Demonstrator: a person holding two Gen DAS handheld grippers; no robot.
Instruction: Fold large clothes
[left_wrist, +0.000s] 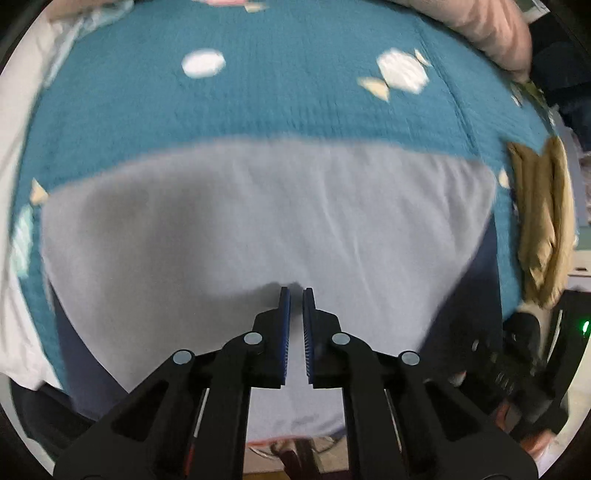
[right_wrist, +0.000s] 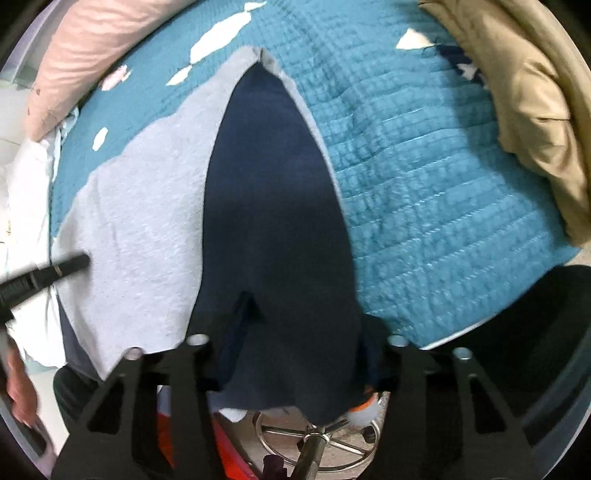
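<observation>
Landmark = teal quilt (left_wrist: 295, 92) with white candy shapes, spread over the bed; grey garment (left_wrist: 258, 229) lies flat on its near part, near edge hanging off the quilt's front edge.

Left wrist view: left gripper (left_wrist: 296, 295) low over the grey garment, tips just touching or just above the cloth, can't tell which; blue-padded fingers (left_wrist: 285, 332) set narrow, slim gap between them, nothing pinched in the gap; tan clothing (left_wrist: 539, 221) piled at the quilt's right edge; pink pillow (left_wrist: 487, 33) at the quilt's far right corner; white sheet (left_wrist: 14, 166) past the quilt's left edge; frame motion-blurred.

Right wrist view shows what the left one barely does: garment has a dark navy layer (right_wrist: 273, 221), a long pointed shape with grey cloth (right_wrist: 140, 229) to its left and a thin grey border on its right; navy cloth drapes over the right gripper (right_wrist: 291, 339) and covers its fingertips, so can't tell whether the jaws are wide, narrow or clamped on it; only the black linkage arms show. Left gripper (right_wrist: 70, 267) enters from the left, tip on the grey cloth. Tan clothing (right_wrist: 535, 110) bulky on the quilt's (right_wrist: 424, 203) right side; pink pillow (right_wrist: 92, 44) at its far left; a chrome stool base (right_wrist: 317, 443) on the floor below the quilt's front edge.
</observation>
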